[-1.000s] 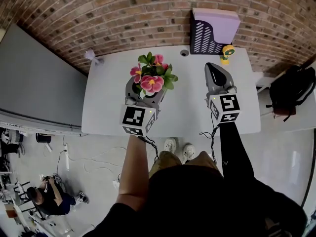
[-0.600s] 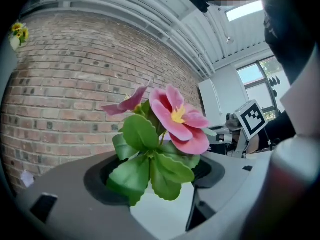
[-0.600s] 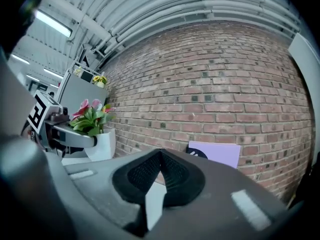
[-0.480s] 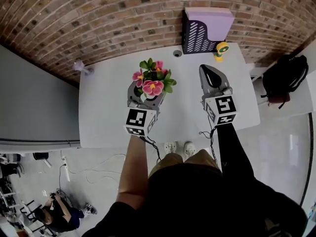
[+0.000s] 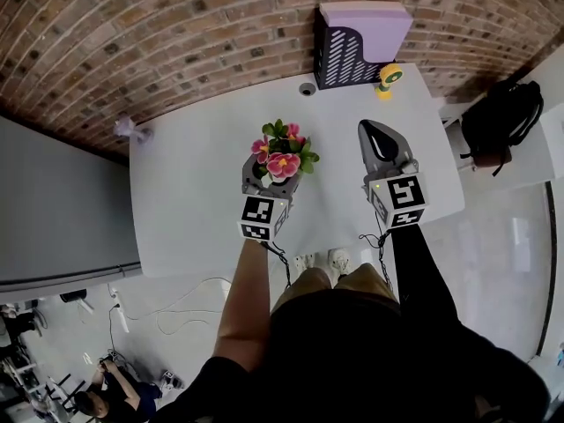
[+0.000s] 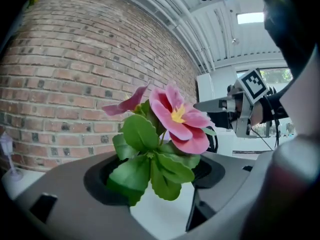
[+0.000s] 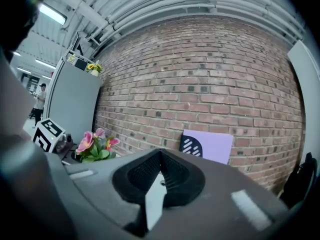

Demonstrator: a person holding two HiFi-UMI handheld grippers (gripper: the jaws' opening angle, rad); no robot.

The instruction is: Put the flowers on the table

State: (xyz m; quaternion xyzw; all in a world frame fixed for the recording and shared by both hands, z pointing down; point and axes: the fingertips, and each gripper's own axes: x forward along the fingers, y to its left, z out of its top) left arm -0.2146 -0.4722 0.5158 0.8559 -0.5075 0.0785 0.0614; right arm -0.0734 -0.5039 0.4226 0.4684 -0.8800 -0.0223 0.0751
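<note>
Pink flowers (image 5: 284, 155) in the left gripper (image 5: 271, 176), over the middle of the white table (image 5: 189, 192).

Its jaws stand wide and close round the base of the bunch. From here I can't tell whether there is a pot under the green leaves, or whether it touches the tabletop. The right gripper (image 5: 374, 133) hovers just beside it, tips together and empty. A purple box (image 5: 352, 42) sits at the back edge against the brick wall (image 5: 176, 42), its contents hidden, with a small yellow thing (image 5: 386, 77) beside it. Both are well apart from the flowers. The table lies bare out to its left edge. The blooms are pink with yellow centres.
</note>
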